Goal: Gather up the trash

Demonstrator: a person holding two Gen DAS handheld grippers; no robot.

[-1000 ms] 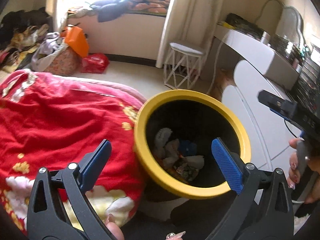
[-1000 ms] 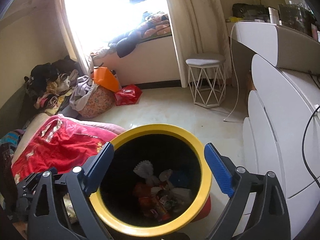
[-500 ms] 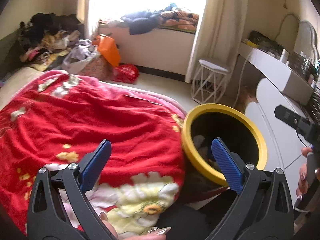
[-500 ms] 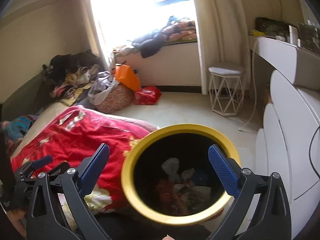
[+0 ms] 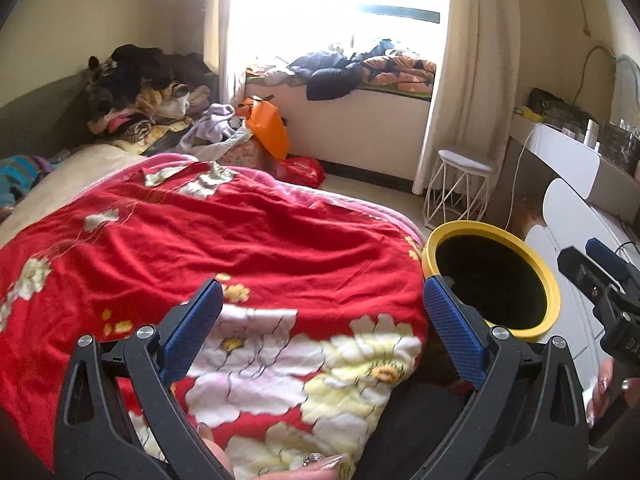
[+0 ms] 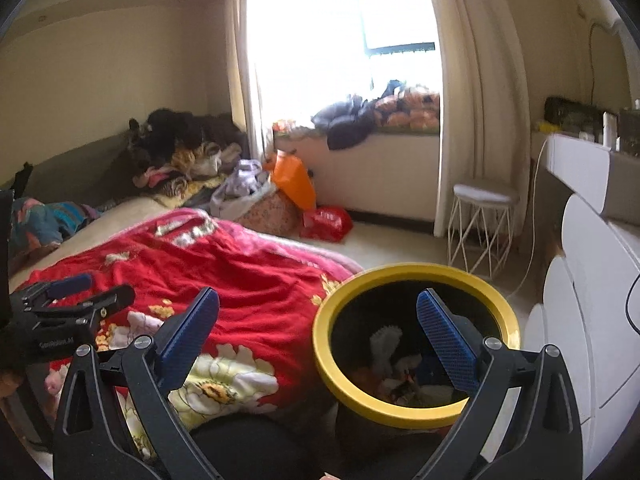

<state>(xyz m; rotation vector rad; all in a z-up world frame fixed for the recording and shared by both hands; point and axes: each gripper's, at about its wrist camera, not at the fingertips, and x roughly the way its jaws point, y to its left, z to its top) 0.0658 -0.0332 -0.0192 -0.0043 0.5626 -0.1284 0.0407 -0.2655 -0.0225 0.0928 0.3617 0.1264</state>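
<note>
Left wrist view shows one yellow-rimmed trash bin (image 5: 552, 300) at centre right of the frame, just beside the edge of one bed covered by a red floral blanket (image 5: 240, 248). The left gripper (image 5: 324, 328) fills the bottom of the frame, its two blue jaws spread wide and holding nothing, over the blanket. The right gripper (image 5: 600, 280) shows at the right edge of this frame.

In the right wrist view the right gripper (image 6: 318, 332) also has its jaws wide apart and empty; one jaw overlaps the trash bin (image 6: 320, 344) opening at lower right. Crumpled trash (image 6: 384, 344) lies inside the bin. One white stool (image 6: 484, 200) stands at centre right.
</note>
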